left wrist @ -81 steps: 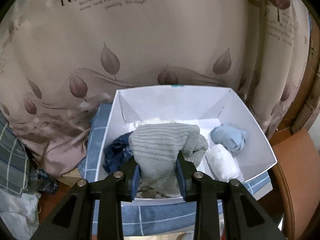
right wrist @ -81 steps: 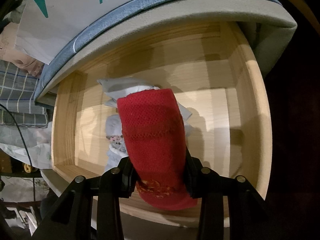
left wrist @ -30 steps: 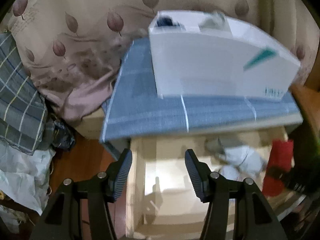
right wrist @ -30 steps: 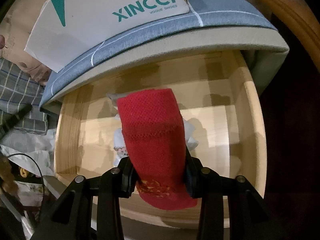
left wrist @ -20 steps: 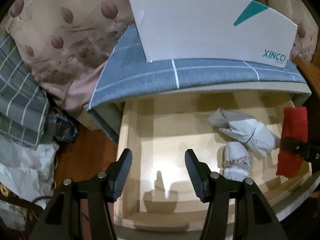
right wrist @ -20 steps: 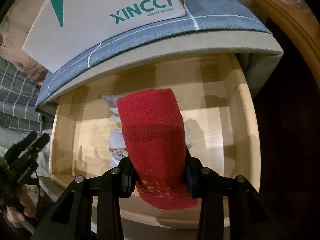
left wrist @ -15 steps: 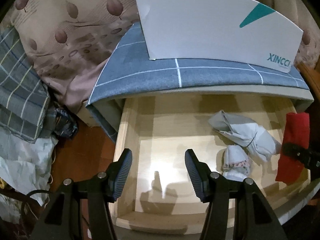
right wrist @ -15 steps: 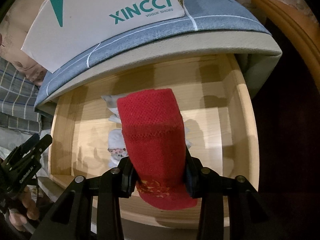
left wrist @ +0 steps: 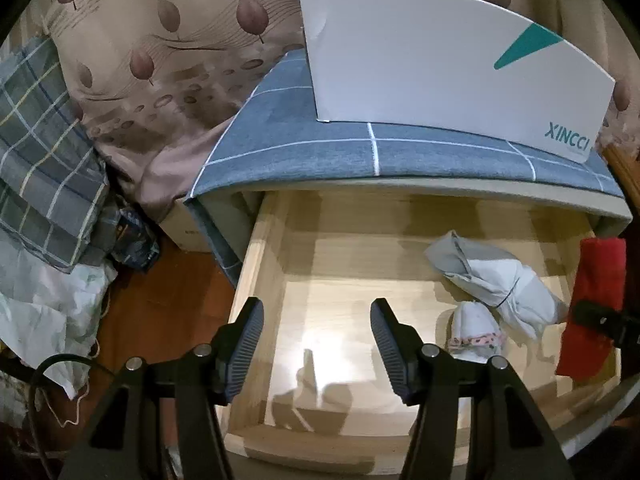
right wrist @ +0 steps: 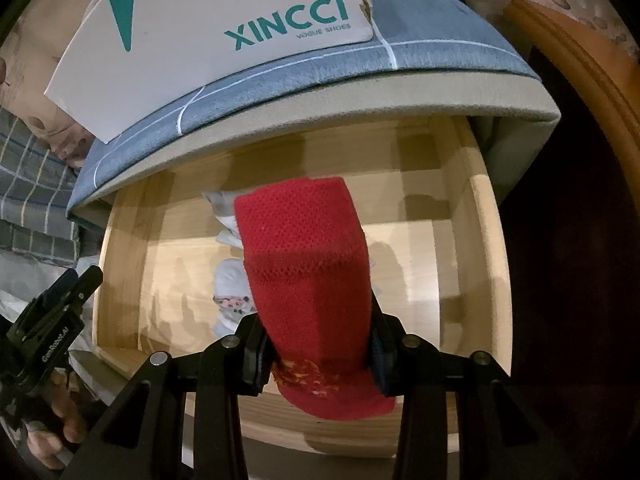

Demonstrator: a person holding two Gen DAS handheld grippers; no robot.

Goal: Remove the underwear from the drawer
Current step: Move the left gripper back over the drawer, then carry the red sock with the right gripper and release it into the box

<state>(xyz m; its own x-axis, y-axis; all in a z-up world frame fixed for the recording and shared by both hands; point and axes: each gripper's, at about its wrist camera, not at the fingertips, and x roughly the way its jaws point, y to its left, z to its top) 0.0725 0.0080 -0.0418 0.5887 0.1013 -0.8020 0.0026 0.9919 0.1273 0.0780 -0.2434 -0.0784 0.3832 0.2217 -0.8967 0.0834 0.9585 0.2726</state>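
Red knitted underwear (right wrist: 304,276), folded into a thick band with a yellow-flecked hem, is clamped between the jaws of the right gripper (right wrist: 316,344) and hangs above the pale wooden drawer (right wrist: 484,240), which stands pulled open. In the left wrist view the same red piece (left wrist: 596,304) appears at 3 o'clock, over the right side of the drawer (left wrist: 256,264), with the black tip of the right gripper (left wrist: 600,320) pressed across it.

Left gripper (left wrist: 316,332): jaws parted, nothing between the ribbed pads, held over the bare left half of the drawer floor. In the right wrist view its black body (right wrist: 52,320) enters at 8 o'clock, with a person's fingers (right wrist: 64,428) wrapped on the handle below.

Drawer contents: a crumpled grey-and-white garment (left wrist: 492,276) lies at 3 o'clock of the floor in the left wrist view; touching it toward 5 o'clock sits a small white bundle with a pink dotted edge (left wrist: 476,332). In the right wrist view both are partly hidden behind the red piece.

Above the drawer, a blue-grey checked cloth (left wrist: 320,148) covers the cabinet top, and a white cardboard shoebox with teal XINCCI lettering (left wrist: 440,72) stands on it. A beige leaf-printed curtain (left wrist: 160,52) hangs at 11 o'clock; a grey plaid fabric (left wrist: 36,152) lies at 9 o'clock.
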